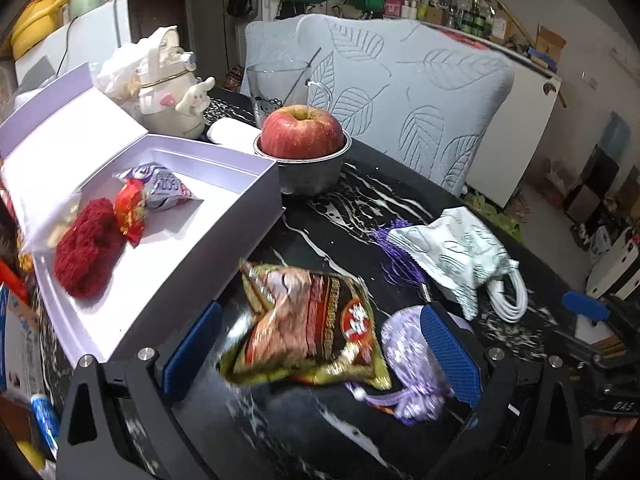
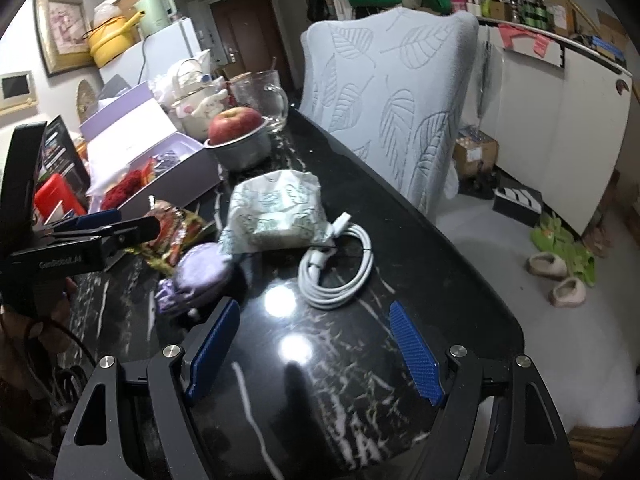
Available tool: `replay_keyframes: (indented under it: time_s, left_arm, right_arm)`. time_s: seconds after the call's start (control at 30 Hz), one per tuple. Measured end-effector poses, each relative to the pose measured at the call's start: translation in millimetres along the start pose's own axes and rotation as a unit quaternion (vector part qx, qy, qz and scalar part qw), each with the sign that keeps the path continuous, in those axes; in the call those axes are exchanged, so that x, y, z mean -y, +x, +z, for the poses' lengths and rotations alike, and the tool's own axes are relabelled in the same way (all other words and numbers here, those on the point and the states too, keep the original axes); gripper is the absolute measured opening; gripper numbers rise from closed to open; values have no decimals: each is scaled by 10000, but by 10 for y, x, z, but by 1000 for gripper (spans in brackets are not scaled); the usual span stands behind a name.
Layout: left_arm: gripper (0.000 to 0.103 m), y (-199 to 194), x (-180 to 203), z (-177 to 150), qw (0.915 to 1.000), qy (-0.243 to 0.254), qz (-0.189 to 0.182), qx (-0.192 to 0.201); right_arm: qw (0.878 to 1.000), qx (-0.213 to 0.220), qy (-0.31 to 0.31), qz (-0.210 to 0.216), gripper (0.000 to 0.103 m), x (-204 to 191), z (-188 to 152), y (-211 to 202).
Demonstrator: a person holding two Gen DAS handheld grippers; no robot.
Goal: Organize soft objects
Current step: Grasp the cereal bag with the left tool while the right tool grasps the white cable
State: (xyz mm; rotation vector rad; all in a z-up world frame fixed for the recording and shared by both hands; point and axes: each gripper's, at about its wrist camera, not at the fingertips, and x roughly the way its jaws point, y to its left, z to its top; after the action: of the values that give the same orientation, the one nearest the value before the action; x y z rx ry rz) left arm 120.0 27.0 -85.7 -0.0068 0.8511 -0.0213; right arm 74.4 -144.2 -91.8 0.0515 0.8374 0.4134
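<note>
My left gripper (image 1: 320, 344) is open around a brown and gold snack packet (image 1: 312, 332) on the black marble table (image 1: 400, 200); its right pad lies over a lilac pouch (image 1: 412, 364). A white patterned bag (image 1: 452, 248) lies further right. An open white box (image 1: 160, 232) at the left holds a red woolly thing (image 1: 86, 252), a red packet (image 1: 130, 212) and a silver packet (image 1: 160, 188). My right gripper (image 2: 314, 352) is open and empty above bare table, near the pouch (image 2: 200, 276), the white bag (image 2: 276, 212) and the snack packet (image 2: 176, 232).
A red apple (image 1: 302, 132) sits in a metal bowl (image 1: 308, 176) behind the box. A glass mug (image 1: 280, 84), a white kettle (image 1: 172, 92), a coiled white cable (image 2: 340, 268) and a leaf-patterned chair back (image 1: 400, 100) are nearby. The table edge runs along the right.
</note>
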Motion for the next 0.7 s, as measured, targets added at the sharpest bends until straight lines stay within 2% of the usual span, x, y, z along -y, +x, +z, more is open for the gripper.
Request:
replay_keyframes:
  time_s: [0.27, 0.43, 0.57, 0.7]
  left_arm:
    - [101, 431, -16, -16, 9968, 290, 492, -565]
    - [101, 558, -186, -66, 9966, -149, 6, -811]
    - [101, 559, -176, -83, 9973, 20, -1, -741]
    - [101, 551, -158, -101, 9979, 125, -86, -624]
  right_arm:
    - [9999, -79, 44, -104, 78, 88, 74, 202]
    - [9998, -165, 68, -60, 78, 104, 127, 374]
    - [9998, -192, 86, 6, 78, 101, 189, 484]
    - [9998, -122, 73, -143, 78, 101, 233, 538]
